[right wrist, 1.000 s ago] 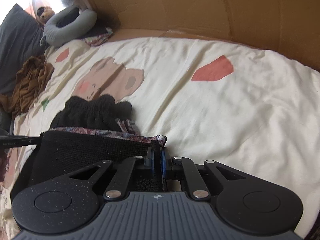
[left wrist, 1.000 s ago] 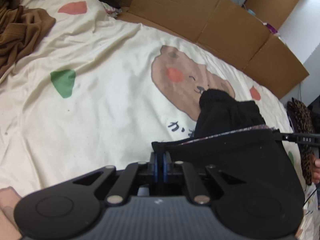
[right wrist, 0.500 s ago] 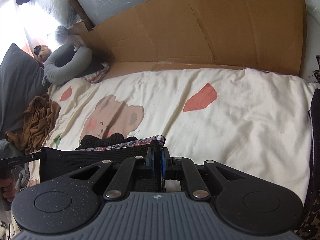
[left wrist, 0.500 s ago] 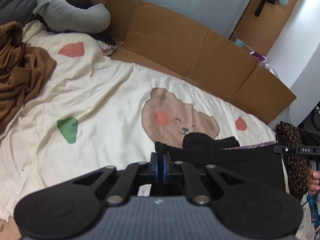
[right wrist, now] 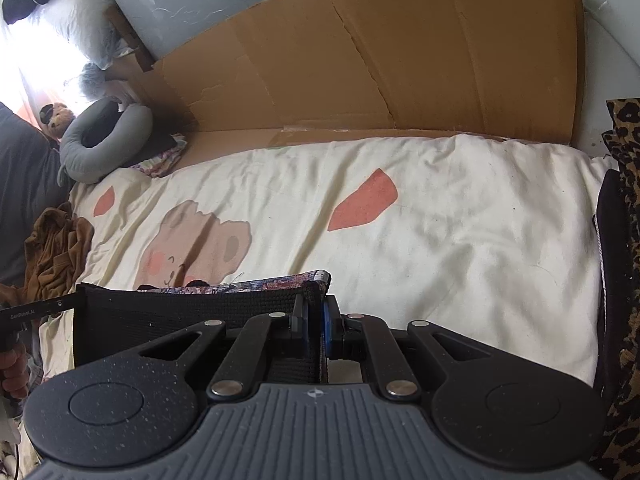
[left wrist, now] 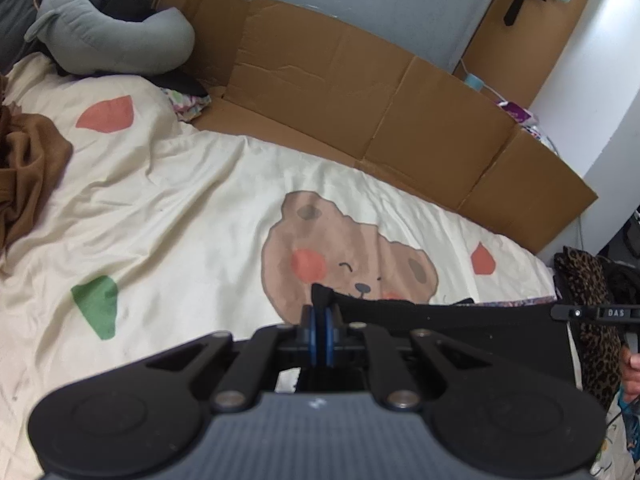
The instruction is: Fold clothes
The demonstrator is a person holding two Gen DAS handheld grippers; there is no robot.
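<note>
A: What sits at the far left of your bed?

B: In your left-hand view, a crumpled brown garment (left wrist: 28, 172) lies at the left edge of the cream sheet (left wrist: 180, 208). A grey neck pillow (left wrist: 116, 36) rests behind it, against the flattened cardboard (left wrist: 360, 92) that runs along the far side.

A: And moving toward the middle?

B: The sheet has a green patch (left wrist: 96, 304) and a printed bear (left wrist: 352, 256). Your left gripper (left wrist: 320, 320) sits just in front of the bear, its blue pads clamped tight on one top corner of the black garment (left wrist: 480, 328).

A: Where does that garment run from there?

B: It stretches taut to the right, held up off the sheet, its top edge nearly straight. A patterned lining shows along that edge.

A: And the other corner?

B: Your right gripper (right wrist: 314, 320) has it. In your right-hand view the pads are pressed together on the knit corner (right wrist: 312, 292), and the cloth spans leftward to the tip of your other tool (right wrist: 44, 308).

A: Anything further right?

B: A leopard-print cloth (right wrist: 628, 208) hangs at the right end of the bed, beside a dark fabric edge. A red patch (right wrist: 364, 200) marks the sheet between the bear and that end.

A: Can you see my hands?

B: Only fingers (right wrist: 14, 372) at the left border of the right-hand view, wrapped around a handle.
</note>
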